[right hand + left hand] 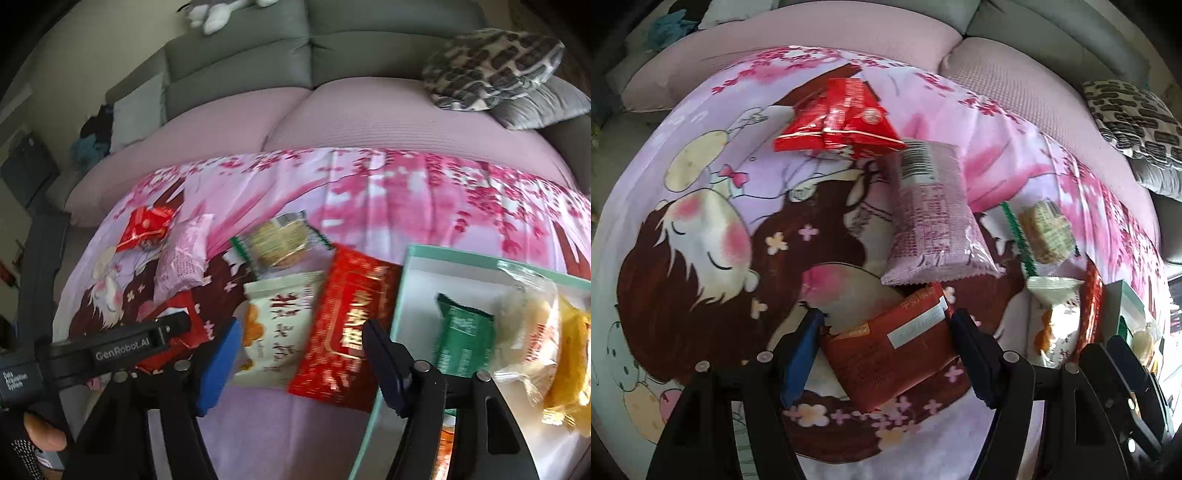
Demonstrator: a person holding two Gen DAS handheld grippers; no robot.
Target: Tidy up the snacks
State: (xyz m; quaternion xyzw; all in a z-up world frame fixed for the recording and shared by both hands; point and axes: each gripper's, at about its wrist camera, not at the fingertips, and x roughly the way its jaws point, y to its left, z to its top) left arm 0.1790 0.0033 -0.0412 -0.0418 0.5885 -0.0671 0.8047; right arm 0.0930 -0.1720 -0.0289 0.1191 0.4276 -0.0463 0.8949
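Snack packets lie on a pink cartoon-print blanket (701, 221). My left gripper (886, 321) is shut on a dark red packet (886, 354), its pads against both sides; the right wrist view shows that gripper (181, 328) at lower left with the packet (192, 332) in it. My right gripper (301, 326) hovers open above a white packet (277, 325) and a red packet with gold characters (347, 325), touching neither. A teal-rimmed box (406, 277) on the right holds a green packet (461, 339), a clear-wrapped pastry (528, 332) and a yellow packet (569, 350).
Further back lie bright red packets (834, 118), a lilac packet (931, 214) and a clear-wrapped round biscuit (1045, 232). The blanket covers a pink sofa seat (332, 122) with a grey backrest and patterned cushions (491, 70). A gloved hand (29, 446) shows at lower left.
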